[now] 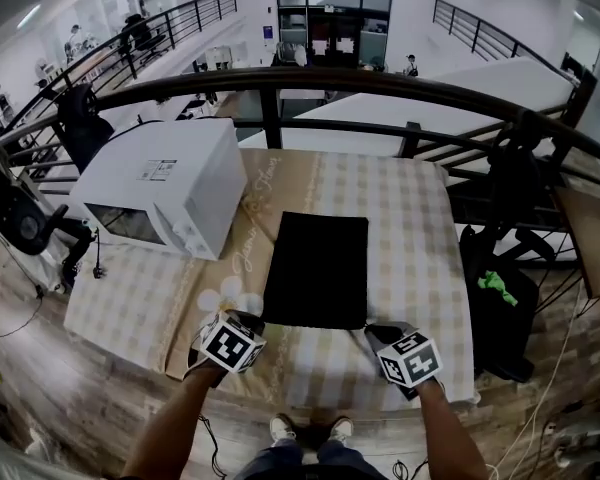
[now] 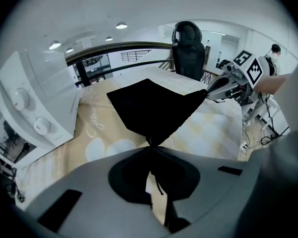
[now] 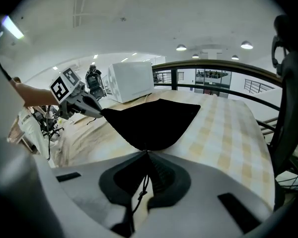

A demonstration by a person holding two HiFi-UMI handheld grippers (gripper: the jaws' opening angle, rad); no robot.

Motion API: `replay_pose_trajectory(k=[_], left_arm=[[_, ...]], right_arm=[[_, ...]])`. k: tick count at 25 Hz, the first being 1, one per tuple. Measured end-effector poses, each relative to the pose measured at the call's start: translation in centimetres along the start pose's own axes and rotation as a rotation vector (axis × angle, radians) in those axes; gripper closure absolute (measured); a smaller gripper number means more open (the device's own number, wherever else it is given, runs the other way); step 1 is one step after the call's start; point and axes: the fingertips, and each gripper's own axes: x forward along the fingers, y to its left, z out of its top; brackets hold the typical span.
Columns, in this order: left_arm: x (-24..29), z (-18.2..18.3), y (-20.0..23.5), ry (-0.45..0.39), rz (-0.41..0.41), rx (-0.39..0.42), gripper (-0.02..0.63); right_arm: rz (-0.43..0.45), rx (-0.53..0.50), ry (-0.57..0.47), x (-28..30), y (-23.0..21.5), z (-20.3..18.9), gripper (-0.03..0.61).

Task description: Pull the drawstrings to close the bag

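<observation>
both drawstrings gripped, bag mouth not yet drawn shut

the black bag (image 1: 316, 268) is laid flat on the checked tablecloth (image 1: 410, 218), toward the near side of the table and just right of the white microwave (image 1: 165, 193). its near edge is taken to be the mouth. in the head view that edge is seen at full width, with no gathering or puckering along it. in the two gripper views the bag's near corners are seen raised a little off the cloth and drawn out to points, one at each tool.

the left gripper (image 2: 150, 146) is closed on the drawstring (image 2: 158, 182) at the bag's near left corner, and the thin loose end is seen hanging below the meeting jaws. the right gripper (image 3: 148, 151) is clamped in the same way at the near right corner, with a knotted cord (image 3: 138, 190) trailing beneath its jaws. whether the pads hold cord alone or cord with a pinch of fabric cannot be told.

the grasping step is judged to be done on both sides. the closing itself is judged hardly begun, since the bag is shown as a full rectangle. what is left is the pull: the two cords would have to be drawn outward, away from each other, until the mouth is bunched tight.
</observation>
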Motion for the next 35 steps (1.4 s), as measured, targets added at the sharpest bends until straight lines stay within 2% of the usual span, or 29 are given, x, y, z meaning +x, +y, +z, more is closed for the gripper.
replay_pose_trajectory(k=[7,13,21,35], left_arm=[[-2.5,2.4,1.2,-0.072,0.08,0.028,0.588],[-4.4,4.2,1.7,-0.112,0.125,0.041,0.588],[-7.2,7.5,2.3,-0.209,0.186,0.041,0.588],[-13.0,13.7,3.4,-0.416,0.277,-0.018,0.588]], right_arm=[[-0.052,-0.034,-0.055,-1.9,-0.8,2.7,0.557],[-0.079,-0.071,-0.1,-3.4,-1.1,5.1,0.557],[-0.127,-0.119,-0.168,-5.9,-1.8,8.6,0.557],[-0.244,-0.139,-0.319,-10.7,-3.1,15.2,0.557]])
